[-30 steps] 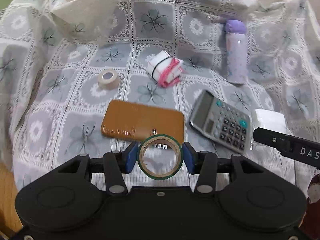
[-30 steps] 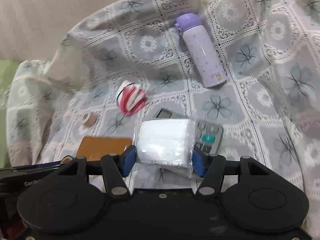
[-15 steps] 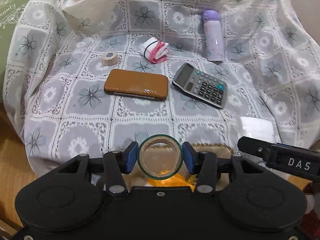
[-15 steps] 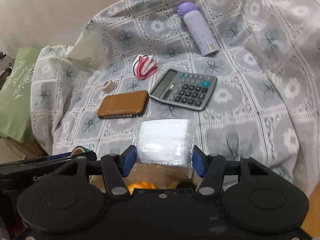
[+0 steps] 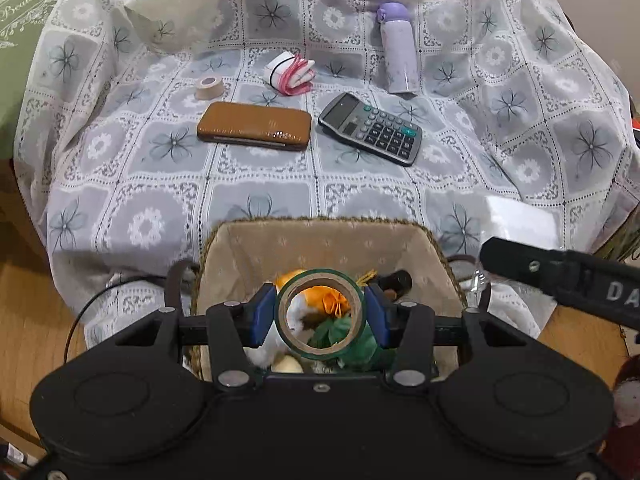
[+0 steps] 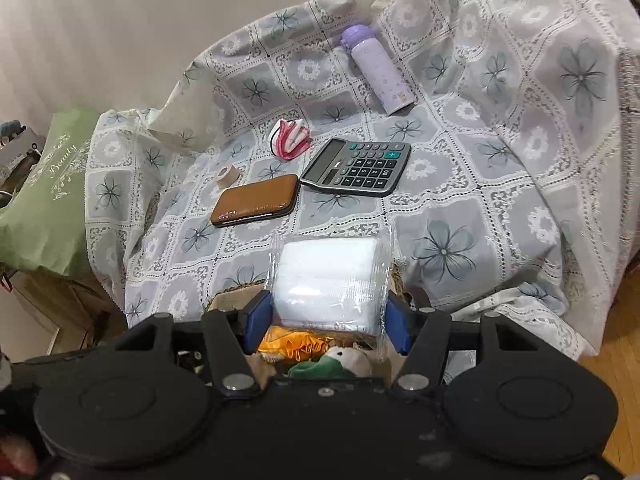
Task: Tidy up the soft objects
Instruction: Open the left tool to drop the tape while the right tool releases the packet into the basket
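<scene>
A flower-patterned cloth (image 5: 160, 184) covers the furniture; below its front edge stands a lined wicker basket (image 5: 320, 236) with soft toys inside. The right gripper (image 6: 326, 316) hangs over it, fingers clamped on a wrapped white tissue pack (image 6: 330, 280); the left gripper (image 5: 320, 314) pinches a green tape roll (image 5: 320, 314) above the same basket. This looks like the drop-off step: next, lower and open.

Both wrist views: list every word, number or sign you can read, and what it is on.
"Beauty": white script on the green cushion, also seen at.
"DA": white letters, cut off by the frame edge, on the right hand-held gripper.
"+": on the teal key of the calculator.
Other calculator keys, print on the plastic-wrapped white pack, marks on the purple bottle: too small or blurred.
</scene>
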Action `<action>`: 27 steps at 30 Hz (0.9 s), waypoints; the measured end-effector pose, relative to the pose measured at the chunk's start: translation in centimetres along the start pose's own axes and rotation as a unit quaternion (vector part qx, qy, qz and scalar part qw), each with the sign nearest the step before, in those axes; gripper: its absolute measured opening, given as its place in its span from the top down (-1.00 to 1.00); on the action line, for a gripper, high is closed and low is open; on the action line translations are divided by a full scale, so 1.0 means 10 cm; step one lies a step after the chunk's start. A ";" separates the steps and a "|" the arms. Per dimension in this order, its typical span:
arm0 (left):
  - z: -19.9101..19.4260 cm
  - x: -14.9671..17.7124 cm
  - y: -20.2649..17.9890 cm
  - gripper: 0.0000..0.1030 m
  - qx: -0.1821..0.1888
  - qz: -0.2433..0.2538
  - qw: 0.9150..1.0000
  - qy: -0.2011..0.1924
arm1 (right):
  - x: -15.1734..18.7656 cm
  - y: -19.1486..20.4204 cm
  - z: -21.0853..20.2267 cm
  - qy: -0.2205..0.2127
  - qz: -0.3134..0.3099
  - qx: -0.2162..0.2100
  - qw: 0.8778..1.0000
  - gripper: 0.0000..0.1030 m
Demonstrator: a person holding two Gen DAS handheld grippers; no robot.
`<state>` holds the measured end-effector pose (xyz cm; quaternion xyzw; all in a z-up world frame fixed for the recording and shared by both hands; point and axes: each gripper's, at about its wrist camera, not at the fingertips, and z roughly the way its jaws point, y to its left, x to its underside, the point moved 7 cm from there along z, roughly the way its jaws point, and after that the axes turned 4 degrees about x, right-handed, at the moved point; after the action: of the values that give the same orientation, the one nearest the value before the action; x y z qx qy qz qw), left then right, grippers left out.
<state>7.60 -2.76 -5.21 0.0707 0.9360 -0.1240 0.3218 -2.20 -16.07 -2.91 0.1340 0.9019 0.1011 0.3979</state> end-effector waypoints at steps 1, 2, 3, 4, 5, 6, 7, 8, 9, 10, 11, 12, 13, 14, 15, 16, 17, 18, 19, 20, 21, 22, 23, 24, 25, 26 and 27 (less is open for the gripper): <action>0.00 0.03 0.00 0.08 -0.001 0.000 1.000 0.001 | 0.02 0.00 -0.03 -0.002 -0.001 0.000 1.000 -0.13; 0.01 0.06 0.00 0.08 -0.002 0.000 1.000 0.002 | 0.04 0.00 -0.06 -0.003 -0.003 0.000 1.000 -0.13; 0.02 0.08 0.00 0.08 -0.001 -0.002 1.000 0.006 | 0.06 0.00 -0.08 -0.003 -0.004 0.001 1.000 -0.14; 0.03 0.10 0.00 0.08 0.001 -0.004 1.000 0.009 | 0.09 0.00 -0.10 -0.002 -0.006 0.003 1.000 -0.14; 0.05 0.13 0.00 0.08 0.003 -0.007 1.000 0.014 | 0.10 0.00 -0.10 -0.001 -0.009 0.006 1.000 -0.14; 0.07 0.15 0.00 0.08 0.003 -0.008 1.000 0.018 | 0.12 0.00 -0.10 0.000 -0.012 0.010 1.000 -0.14; 0.08 0.17 0.00 0.08 0.004 -0.009 1.000 0.020 | 0.14 0.01 -0.09 0.001 -0.014 0.014 1.000 -0.14; 0.08 0.20 0.00 0.08 0.004 -0.010 1.000 0.021 | 0.15 0.00 -0.08 0.006 -0.014 0.016 1.000 -0.14; 0.08 0.21 0.00 0.08 0.004 -0.010 1.000 0.021 | 0.16 0.00 -0.07 0.012 -0.012 0.016 1.000 -0.13; 0.08 0.23 0.01 0.08 0.005 -0.011 1.000 0.021 | 0.17 -0.02 -0.07 0.015 -0.010 0.018 1.000 -0.14; 0.07 0.25 0.02 0.08 0.007 -0.012 1.000 0.021 | 0.17 -0.03 -0.08 0.015 -0.010 0.022 1.000 -0.14; 0.08 0.26 0.02 0.08 0.010 -0.015 1.000 0.023 | 0.17 -0.04 -0.09 0.016 -0.010 0.026 0.999 -0.14; 0.09 0.27 0.04 0.08 0.015 -0.020 0.999 0.025 | 0.17 -0.04 -0.09 0.017 -0.011 0.029 0.999 -0.14; 0.09 0.27 0.05 0.08 0.019 -0.024 0.999 0.026 | 0.18 -0.04 -0.09 0.019 -0.012 0.032 0.999 -0.14; 0.09 0.27 0.06 0.08 0.021 -0.027 0.999 0.026 | 0.19 -0.03 -0.09 0.021 -0.015 0.034 0.999 -0.14; 0.08 0.27 0.07 0.08 0.023 -0.030 0.999 0.024 | 0.19 -0.01 -0.09 0.023 -0.018 0.035 0.999 -0.13; 0.07 0.28 0.08 0.07 0.024 -0.031 0.999 0.023 | 0.20 0.00 -0.09 0.026 -0.021 0.036 0.999 -0.13; 0.06 0.28 0.09 0.05 0.025 -0.032 0.999 0.022 | 0.21 0.01 -0.08 0.032 -0.022 0.038 0.999 -0.14; 0.05 0.27 0.10 0.02 0.026 -0.033 0.999 0.019 | 0.22 0.03 -0.08 0.033 -0.025 0.040 0.998 -0.14; 0.04 0.27 0.11 -0.08 0.026 -0.034 0.999 0.015 | 0.22 0.05 -0.08 0.034 -0.028 0.041 0.998 -0.14; 0.02 0.27 0.12 -0.21 0.026 -0.037 0.999 0.010 | 0.22 0.06 -0.08 0.035 -0.032 0.041 0.998 -0.14; 0.01 0.26 0.13 -0.26 0.025 -0.039 0.999 0.007 | 0.22 0.07 -0.08 0.036 -0.034 0.041 0.998 -0.14; 0.00 0.26 0.13 -0.27 0.026 -0.040 0.999 0.003 | 0.22 0.08 -0.08 0.037 -0.037 0.041 0.998 -0.14; -0.01 0.26 0.13 -0.27 0.025 -0.041 0.999 0.002 | 0.23 0.08 -0.07 0.038 -0.039 0.040 0.998 -0.14; 0.00 0.26 0.14 -0.27 0.022 -0.042 0.999 0.002 | 0.23 0.08 -0.07 0.039 -0.040 0.039 0.998 -0.14; 0.00 0.26 0.14 -0.27 0.018 -0.043 0.999 0.003 | 0.24 0.08 -0.07 0.040 -0.041 0.040 0.998 -0.14; 0.00 0.26 0.14 -0.27 0.015 -0.044 0.999 0.004 | 0.24 0.08 -0.07 0.042 -0.041 0.039 0.998 -0.14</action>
<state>5.90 -1.30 -7.09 0.0348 0.9373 -0.1523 0.3115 -4.12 -14.65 -3.86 0.1085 0.9257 0.0548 0.3583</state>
